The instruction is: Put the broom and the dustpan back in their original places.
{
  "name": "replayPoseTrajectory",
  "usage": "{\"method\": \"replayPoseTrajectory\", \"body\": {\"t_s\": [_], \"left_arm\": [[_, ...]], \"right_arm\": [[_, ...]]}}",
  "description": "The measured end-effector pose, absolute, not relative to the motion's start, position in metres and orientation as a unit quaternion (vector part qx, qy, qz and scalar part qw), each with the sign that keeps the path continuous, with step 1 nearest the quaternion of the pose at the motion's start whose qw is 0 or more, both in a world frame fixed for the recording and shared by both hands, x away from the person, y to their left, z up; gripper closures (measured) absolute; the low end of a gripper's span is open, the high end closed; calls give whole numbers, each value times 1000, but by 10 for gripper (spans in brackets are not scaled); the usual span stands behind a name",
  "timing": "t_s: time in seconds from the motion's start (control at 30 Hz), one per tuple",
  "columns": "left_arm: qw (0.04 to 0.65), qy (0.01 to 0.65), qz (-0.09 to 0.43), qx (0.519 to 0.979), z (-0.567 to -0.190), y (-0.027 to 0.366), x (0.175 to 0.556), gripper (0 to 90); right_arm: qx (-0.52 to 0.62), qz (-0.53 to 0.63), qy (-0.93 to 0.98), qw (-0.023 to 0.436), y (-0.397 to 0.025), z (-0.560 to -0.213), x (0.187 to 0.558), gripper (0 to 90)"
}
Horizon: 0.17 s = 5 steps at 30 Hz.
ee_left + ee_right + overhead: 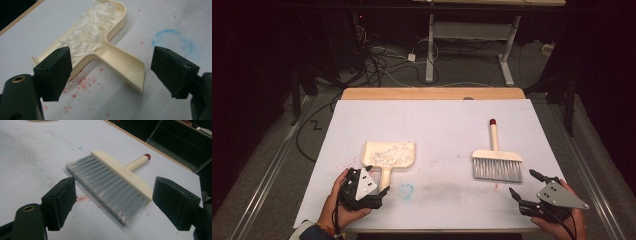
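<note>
From the high view, the left gripper [373,186] sits at the near edge of the white table cover [437,125], jaws spread wide, its tips at either side of the handle of the cream dustpan [390,155], which lies just ahead of it. The pan holds a heap of white shreds [391,154]. The right gripper [526,184] is also spread wide, with the hand brush [496,161] just ahead of it, bristles toward the jaws and its red-capped handle pointing away.

In the left gripper view, the dustpan [107,47] handle lies between the two black jaws, apparently touching neither. Red specks [82,85] dot the cover by the left jaw, and a faint blue ring [172,40] is drawn beyond the right one.

In the right gripper view, the hand brush [112,180] lies flat between and just beyond the open jaws, grey bristles nearest them; whether a jaw brushes the bristle tips is hard to tell.
</note>
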State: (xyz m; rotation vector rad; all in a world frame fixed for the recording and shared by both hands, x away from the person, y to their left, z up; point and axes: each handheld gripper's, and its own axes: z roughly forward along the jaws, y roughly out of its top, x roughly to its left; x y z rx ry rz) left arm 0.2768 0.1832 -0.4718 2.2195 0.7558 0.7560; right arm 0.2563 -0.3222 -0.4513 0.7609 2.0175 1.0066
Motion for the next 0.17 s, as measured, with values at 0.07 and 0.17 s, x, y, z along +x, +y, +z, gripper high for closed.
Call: {"method": "replayPoseTrajectory", "body": {"t_s": [0.07,0.17], "left_arm": [[332,289,289,850,-472,182,277,169],[338,290,286,849,-471,181,279,169]], "right_arm": [[298,391,787,372,-322,-452,258,197],[300,392,785,374,-324,-451,258,191]]}}
